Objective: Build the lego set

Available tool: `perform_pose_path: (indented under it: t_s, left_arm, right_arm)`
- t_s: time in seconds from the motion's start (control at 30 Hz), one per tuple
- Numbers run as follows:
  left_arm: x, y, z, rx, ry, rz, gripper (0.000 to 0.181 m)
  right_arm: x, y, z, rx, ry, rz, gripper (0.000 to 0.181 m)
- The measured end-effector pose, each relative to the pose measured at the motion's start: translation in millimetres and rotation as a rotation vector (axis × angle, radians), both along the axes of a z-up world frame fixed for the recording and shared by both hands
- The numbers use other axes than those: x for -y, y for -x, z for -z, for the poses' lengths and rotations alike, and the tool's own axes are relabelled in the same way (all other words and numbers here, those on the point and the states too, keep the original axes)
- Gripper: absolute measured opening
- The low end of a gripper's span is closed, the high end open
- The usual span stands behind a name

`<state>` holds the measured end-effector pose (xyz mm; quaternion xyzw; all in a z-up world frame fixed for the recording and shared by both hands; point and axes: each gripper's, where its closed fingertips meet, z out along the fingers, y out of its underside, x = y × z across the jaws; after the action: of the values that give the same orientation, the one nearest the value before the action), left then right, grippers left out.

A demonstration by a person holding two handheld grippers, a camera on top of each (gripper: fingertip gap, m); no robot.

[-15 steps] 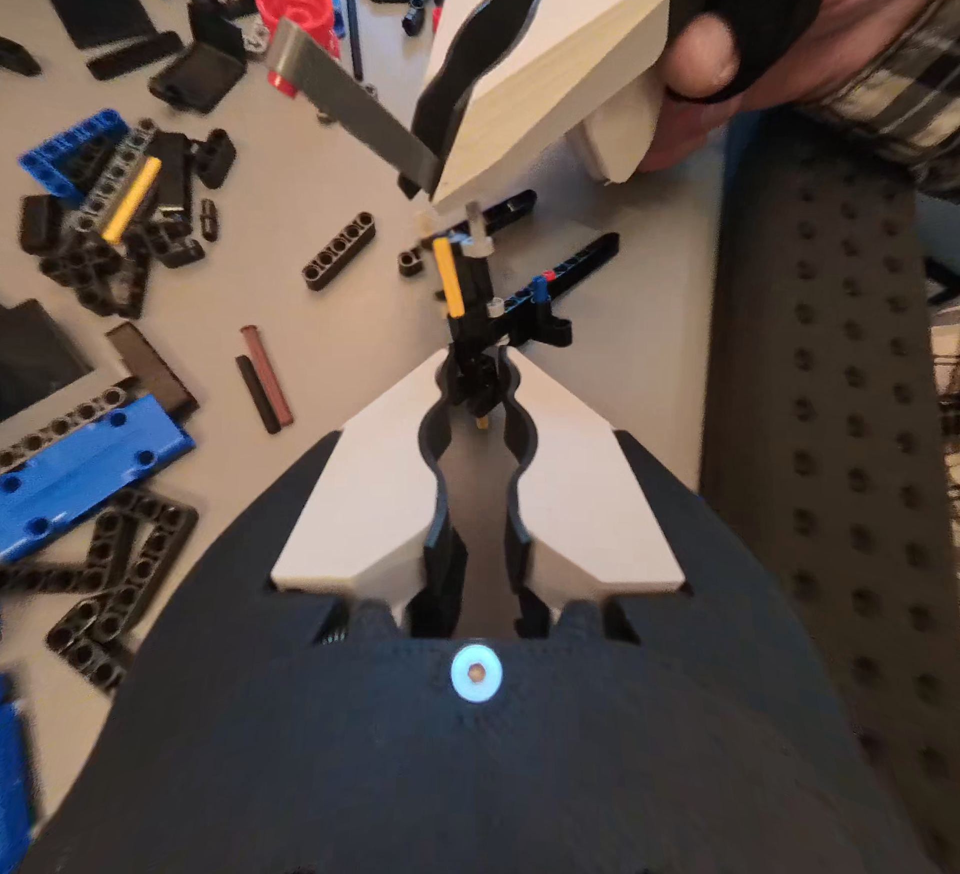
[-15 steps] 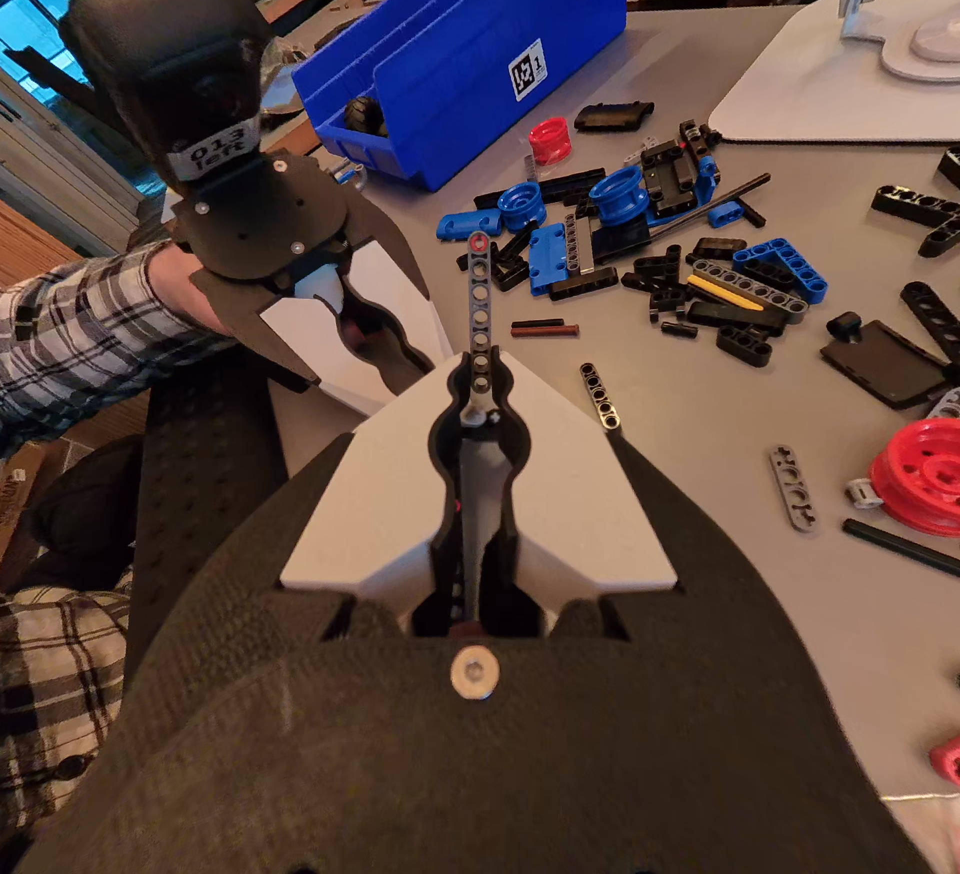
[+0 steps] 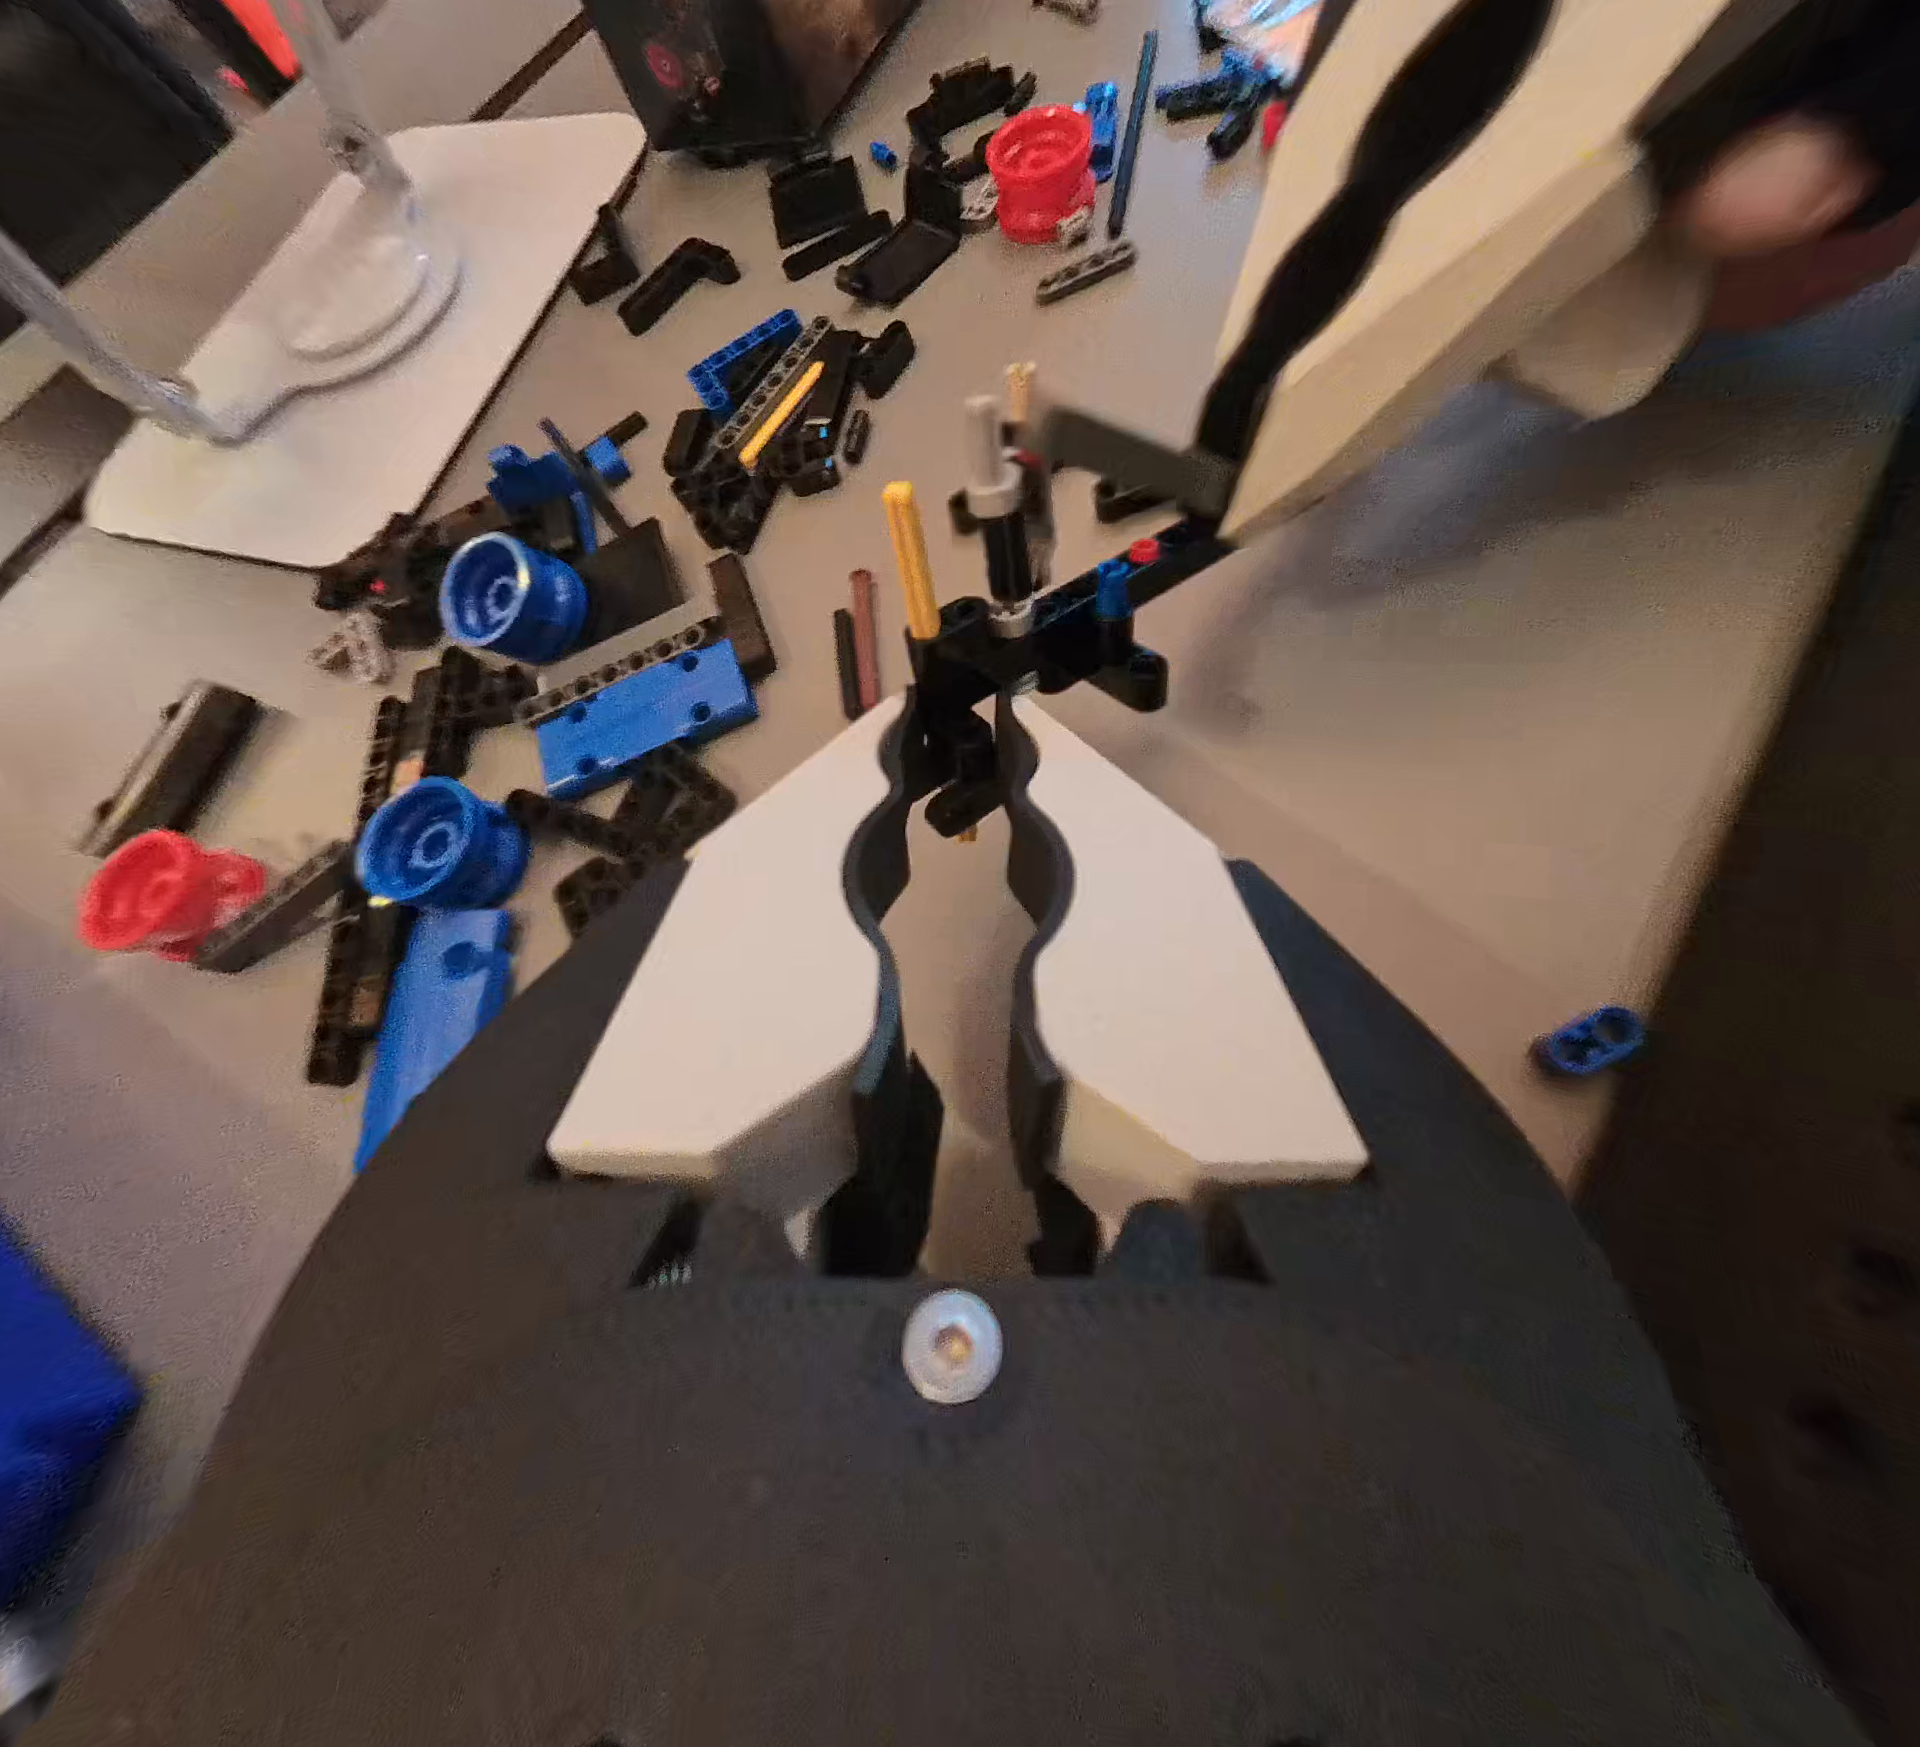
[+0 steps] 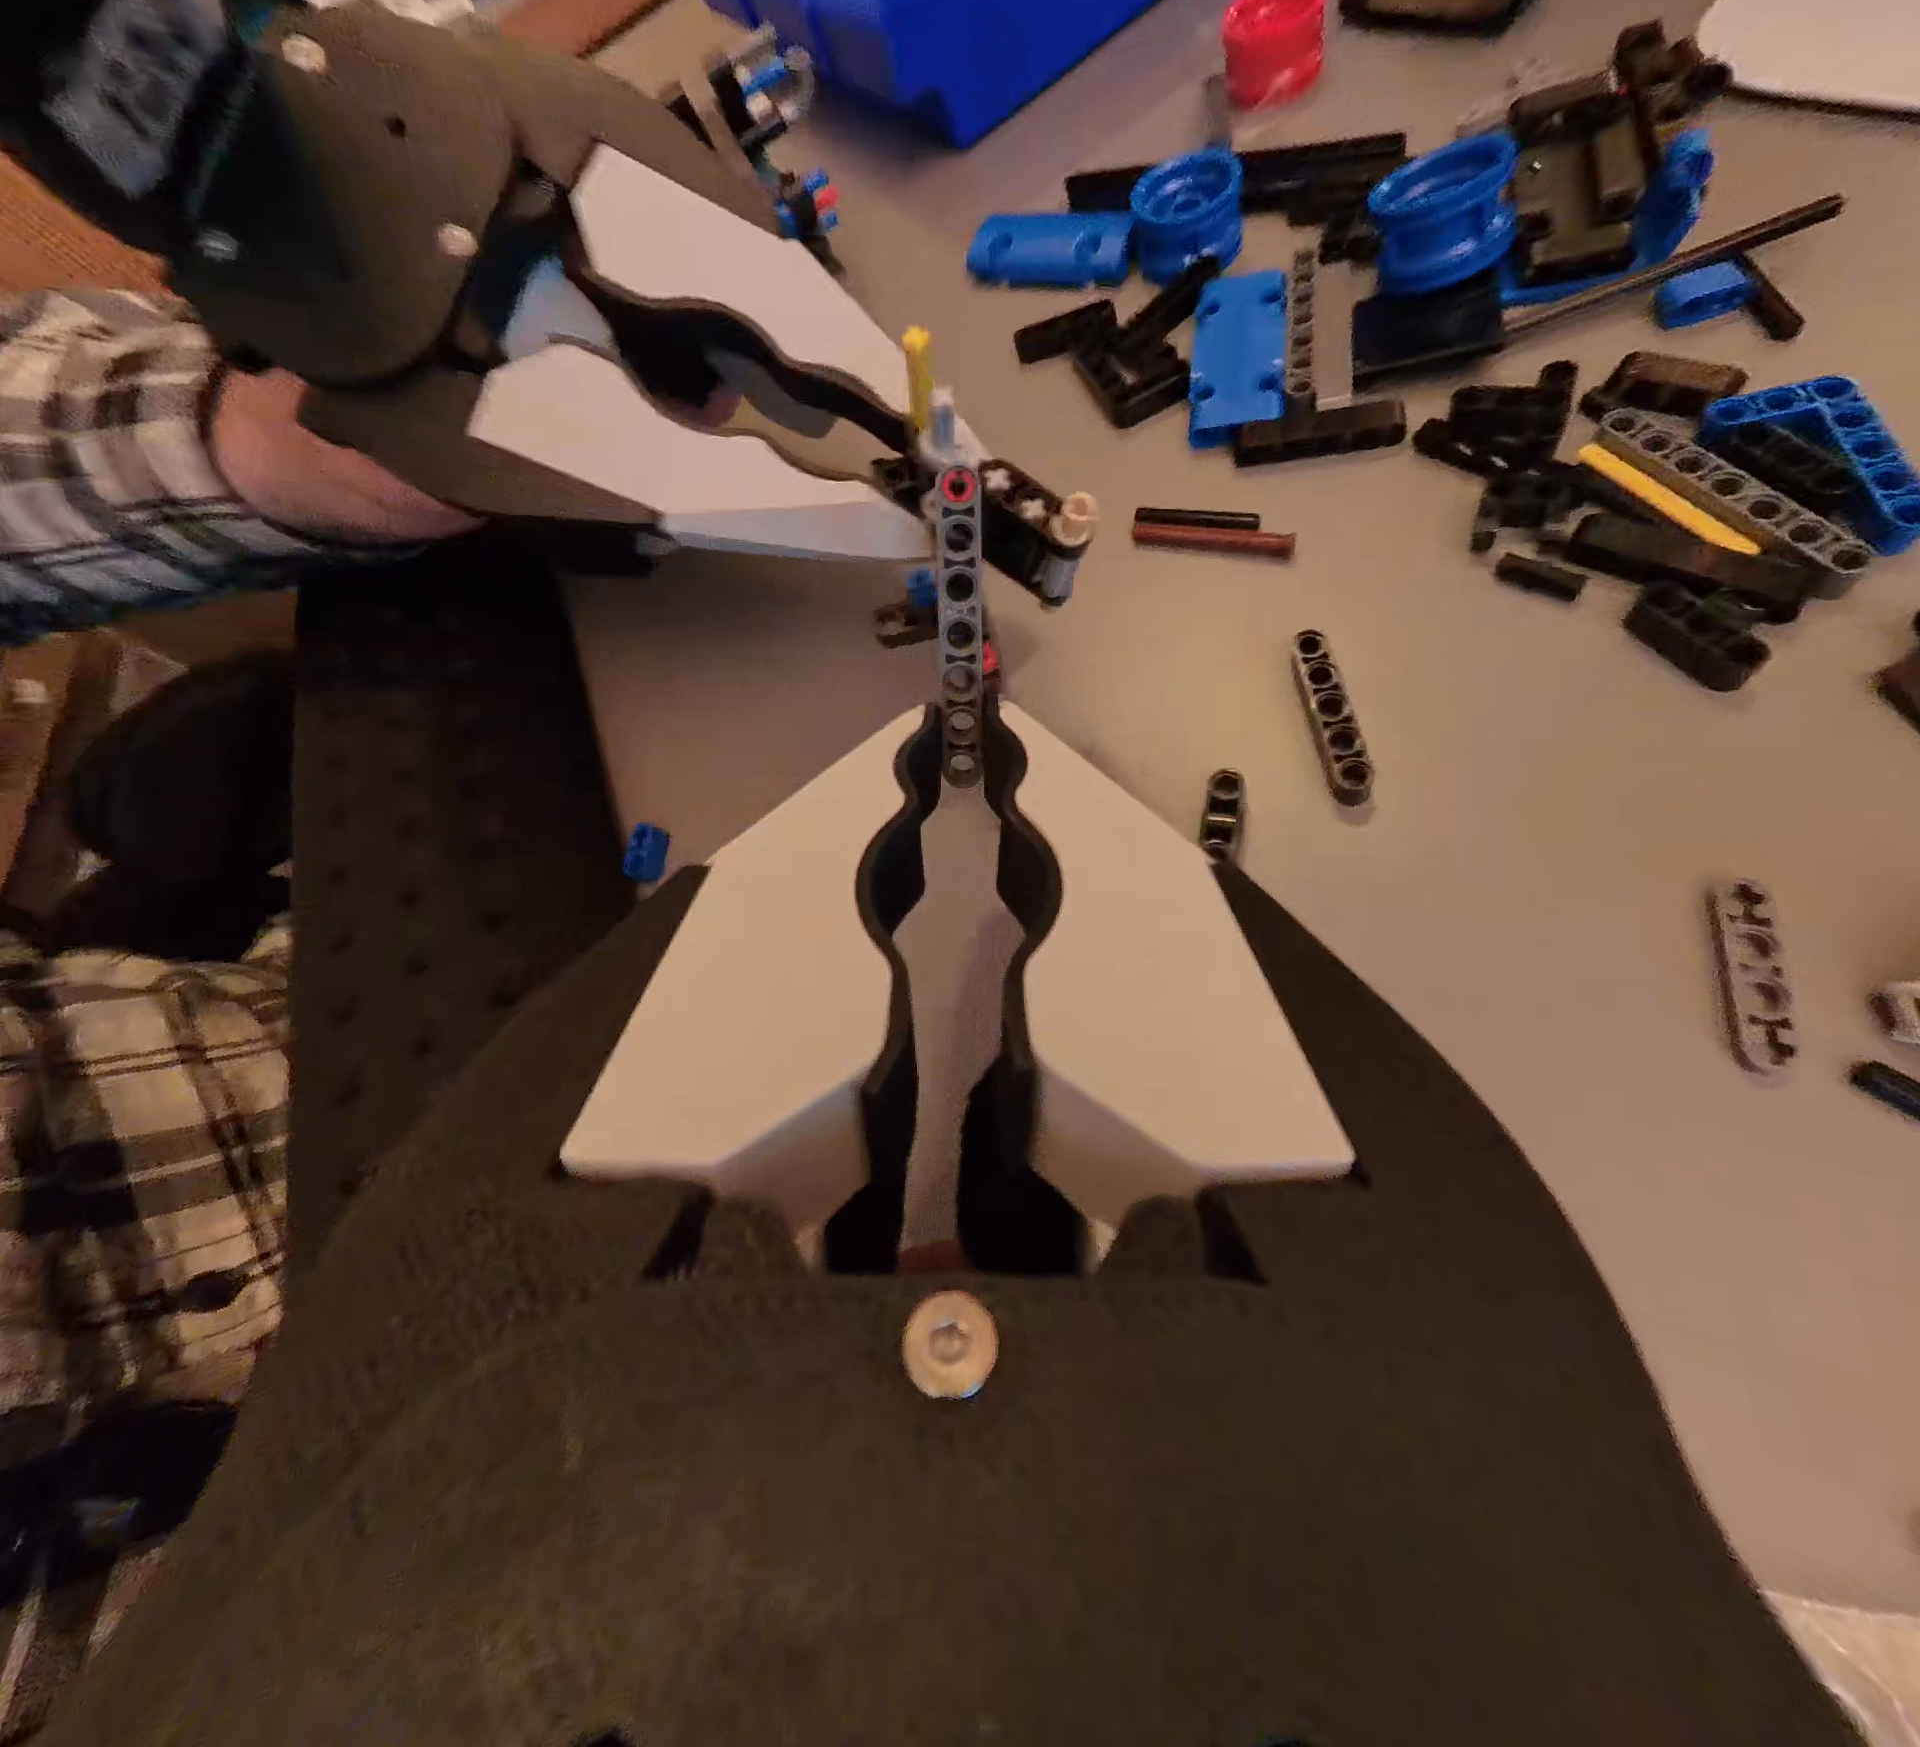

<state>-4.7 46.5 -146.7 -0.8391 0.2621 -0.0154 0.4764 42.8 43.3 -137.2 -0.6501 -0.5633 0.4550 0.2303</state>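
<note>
Since half a second ago, the long grey holed beam (image 4: 958, 617) clamped in the right gripper (image 4: 961, 741) has come down against the small black assembly with a yellow axle (image 3: 997, 648), its far end overlapping the black beam. That assembly sits pinched between the left gripper (image 3: 961, 741) fingertips, above the grey tabletop (image 3: 1351, 814), loose bricks beyond.

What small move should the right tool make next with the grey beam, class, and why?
Probably ease the grey beam forward so its end hole seats on the black assembly. The right tool grips the beam's near end, its far end already overlaps the assembly, which the left tool holds off the table. Whether a pin is engaged cannot be told.
</note>
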Motion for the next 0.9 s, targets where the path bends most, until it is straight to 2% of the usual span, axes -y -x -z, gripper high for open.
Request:
perform_pose_path:
  t_s: [0.17,0.33,0.5,0.63,0.73,0.9]
  left_arm:
    - [8,-18,6,-0.031,-0.006,0.110,0.013]
    - [20,-36,20,-0.093,0.032,0.220,0.022]
    - [30,-50,27,-0.018,0.128,0.312,0.030]
    - [32,-56,25,0.057,0.164,0.330,0.029]
    - [27,-52,18,0.129,0.156,0.297,0.025]
    - [9,-22,12,-0.130,0.007,0.179,0.019]
  right_arm:
    - [-14,13,3,0.017,-0.011,0.066,0.006]
    - [-10,18,17,0.063,-0.056,0.038,0.006]
    - [-2,21,23,0.092,-0.115,-0.007,0.006]
    - [-2,21,24,0.097,-0.128,-0.006,0.006]
    - [-6,23,20,0.070,-0.142,0.013,0.006]
    - [-18,25,2,-0.005,-0.153,0.072,0.006]
